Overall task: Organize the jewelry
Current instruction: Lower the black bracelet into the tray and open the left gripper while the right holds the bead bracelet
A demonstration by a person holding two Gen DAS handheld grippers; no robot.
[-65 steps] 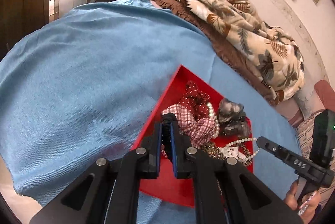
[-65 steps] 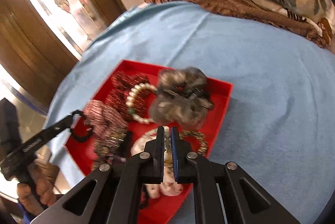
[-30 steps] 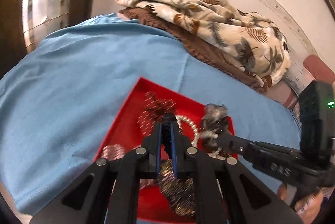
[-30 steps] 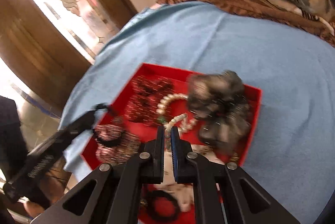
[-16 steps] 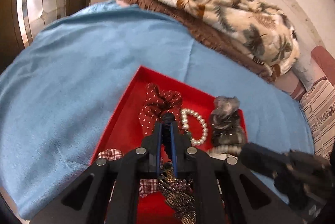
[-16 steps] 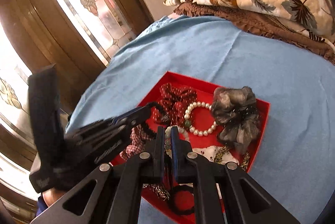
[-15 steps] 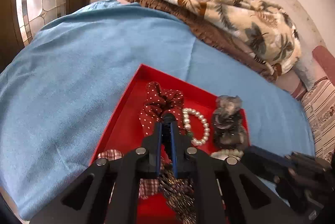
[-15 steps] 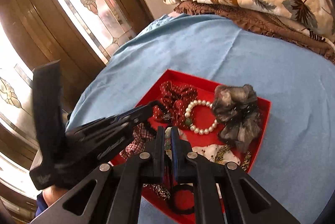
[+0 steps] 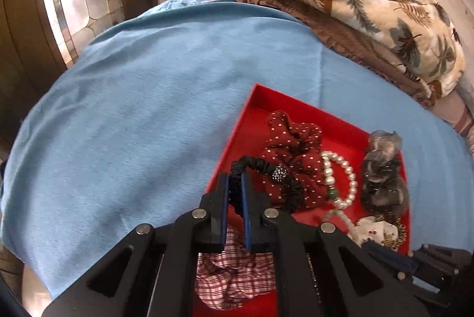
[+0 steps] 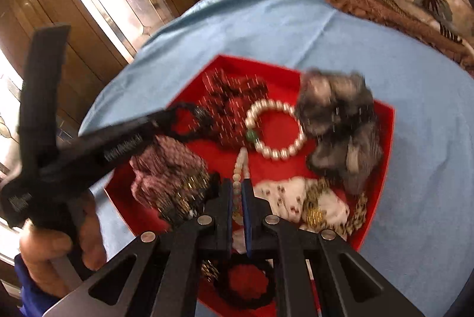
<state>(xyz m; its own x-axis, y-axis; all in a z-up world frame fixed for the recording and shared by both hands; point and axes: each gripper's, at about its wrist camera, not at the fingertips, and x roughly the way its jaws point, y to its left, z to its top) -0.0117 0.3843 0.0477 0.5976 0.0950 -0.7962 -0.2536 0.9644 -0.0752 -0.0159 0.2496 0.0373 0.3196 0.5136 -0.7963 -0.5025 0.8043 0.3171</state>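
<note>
Left gripper (image 9: 234,183) clamped on a black scrunchie (image 9: 266,171), hanging over the red tray's (image 9: 296,106) left edge. Right gripper (image 10: 237,192) pinching a bead strand (image 10: 240,166) above the tray middle. Pearl bracelet (image 10: 274,133), dotted and grey scrunchies all lying inside, on blue cloth (image 9: 148,109).
</note>
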